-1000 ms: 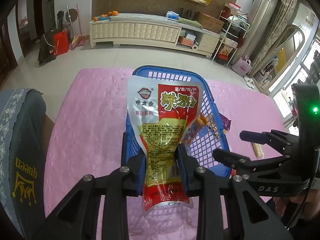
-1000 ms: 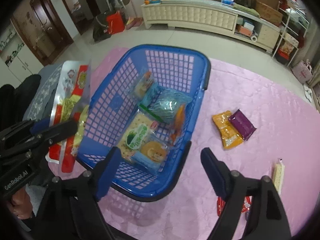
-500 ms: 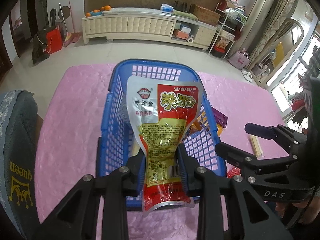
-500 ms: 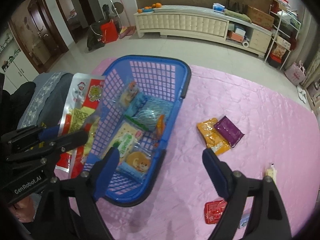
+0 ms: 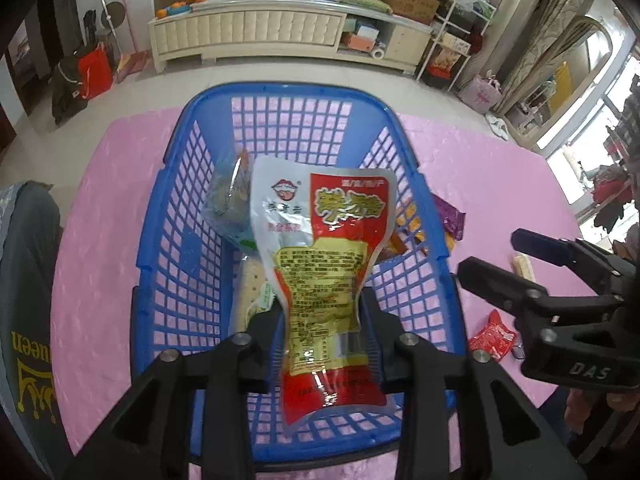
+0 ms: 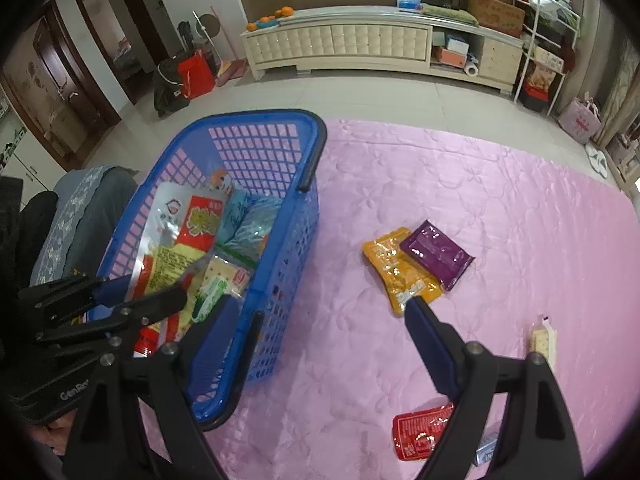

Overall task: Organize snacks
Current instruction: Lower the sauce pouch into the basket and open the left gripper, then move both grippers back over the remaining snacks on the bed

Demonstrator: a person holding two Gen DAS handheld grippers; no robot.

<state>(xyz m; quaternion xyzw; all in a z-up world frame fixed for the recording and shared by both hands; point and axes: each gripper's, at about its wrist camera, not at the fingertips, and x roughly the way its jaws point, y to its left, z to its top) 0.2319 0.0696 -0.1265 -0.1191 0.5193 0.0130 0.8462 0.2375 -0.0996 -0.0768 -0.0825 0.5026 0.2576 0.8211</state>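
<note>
Pouch (image 5: 320, 264) now over basket (image 5: 288, 96), between opening fingers (image 5: 262, 332).

We see a blue basket (image 5: 160, 216) of moulded plastic lattice, slightly glossy. Red-silver snack pouch (image 5: 320, 264): shiny crinkled foil-plastic film. Pink table cover (image 6: 460, 184): satiny quilted cloth. Gripper arms (image 5: 224, 396): matt black plastic, metal screw heads.

Red-silver snack pouch (image 5: 324, 276) upright over blue basket (image 5: 160, 240), probably unreleased.

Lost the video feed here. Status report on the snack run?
Left gripper opening, red-and-silver snack pouch between fingers, over blue basket. Right gripper open, empty. Orange packet, purple packet loose on pink cloth.
</note>
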